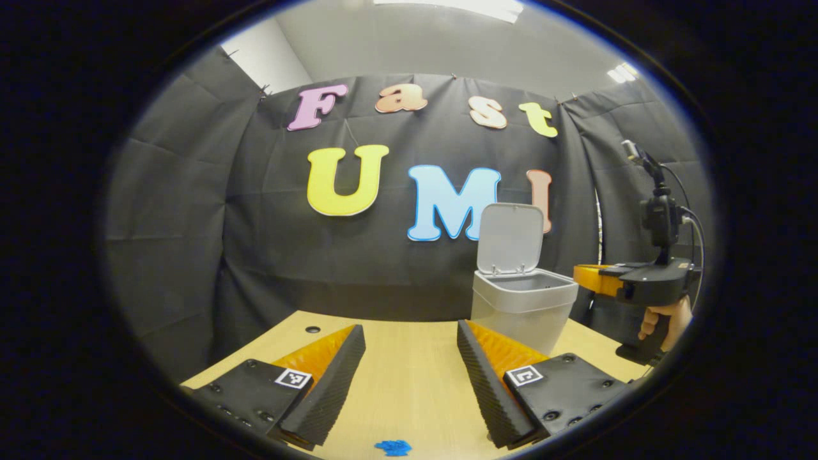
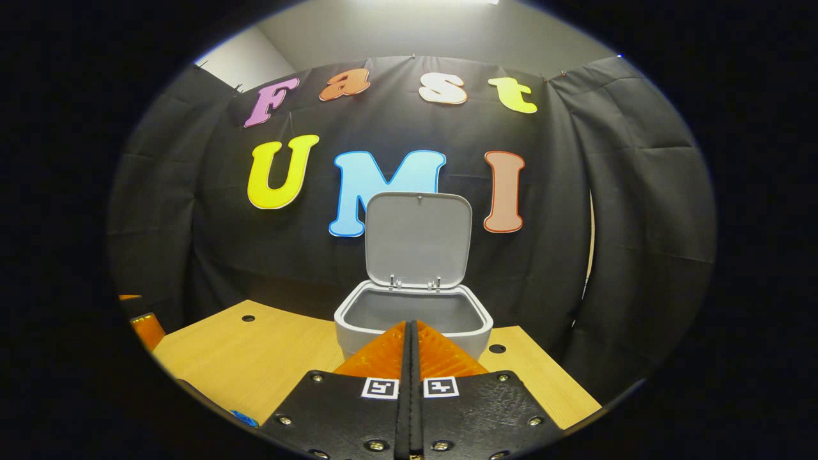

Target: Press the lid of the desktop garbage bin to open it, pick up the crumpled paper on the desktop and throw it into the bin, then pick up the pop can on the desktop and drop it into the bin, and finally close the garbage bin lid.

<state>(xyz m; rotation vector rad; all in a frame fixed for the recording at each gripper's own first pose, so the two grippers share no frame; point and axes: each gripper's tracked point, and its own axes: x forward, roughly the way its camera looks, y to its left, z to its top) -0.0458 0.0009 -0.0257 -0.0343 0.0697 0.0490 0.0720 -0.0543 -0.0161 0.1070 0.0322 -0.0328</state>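
bin mouth unobstructed, lid upright behind — desktop bare before the left hand-held gripper

A recording booth: black cloth walls drape around a wooden desktop.

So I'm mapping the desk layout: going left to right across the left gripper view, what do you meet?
Cable hole in the desktop → blue scrap at the near edge → open garbage bin → right gripper → hand holding it.
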